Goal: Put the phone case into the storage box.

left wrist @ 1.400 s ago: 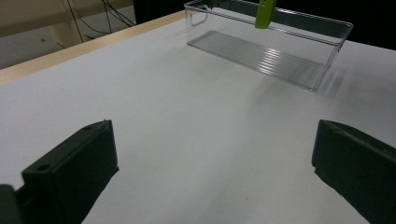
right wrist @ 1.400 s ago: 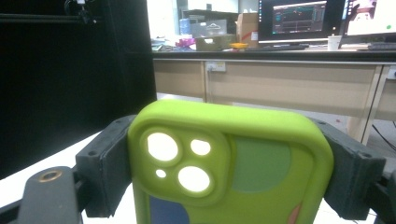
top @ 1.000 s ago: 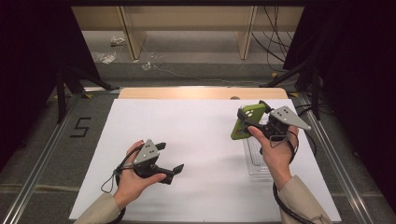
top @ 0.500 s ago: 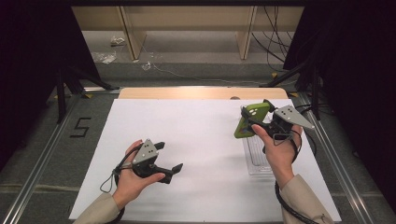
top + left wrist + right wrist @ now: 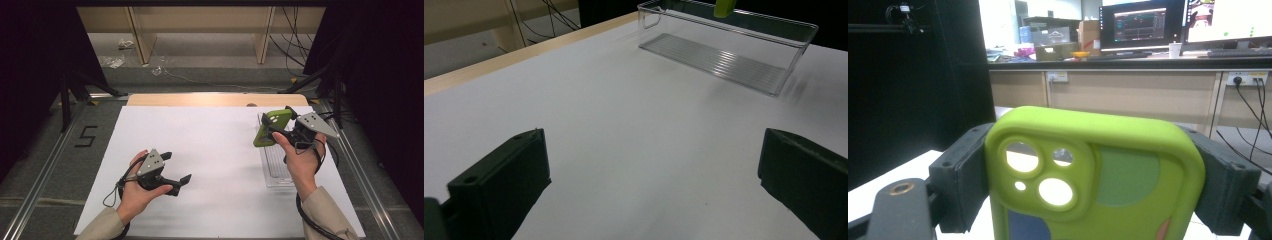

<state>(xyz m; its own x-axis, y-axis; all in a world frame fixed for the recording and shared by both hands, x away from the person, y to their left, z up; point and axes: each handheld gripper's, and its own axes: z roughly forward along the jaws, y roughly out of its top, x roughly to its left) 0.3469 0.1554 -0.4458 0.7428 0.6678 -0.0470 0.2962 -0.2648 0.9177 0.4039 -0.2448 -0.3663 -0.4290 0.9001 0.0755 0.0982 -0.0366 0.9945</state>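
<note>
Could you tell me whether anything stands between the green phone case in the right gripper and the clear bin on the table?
Nothing visible does. The right gripper holds the green phone case above the near-left edge of the clear bin, whose open top and ribbed floor look bare. The left gripper rests well away.

We are in a lab office: lit monitors point(image 5: 1140, 25) at one o'clock on a long desk point(image 5: 1128, 62), wall sockets point(image 5: 1250, 78), black curtains around our table point(image 5: 215, 150).
</note>
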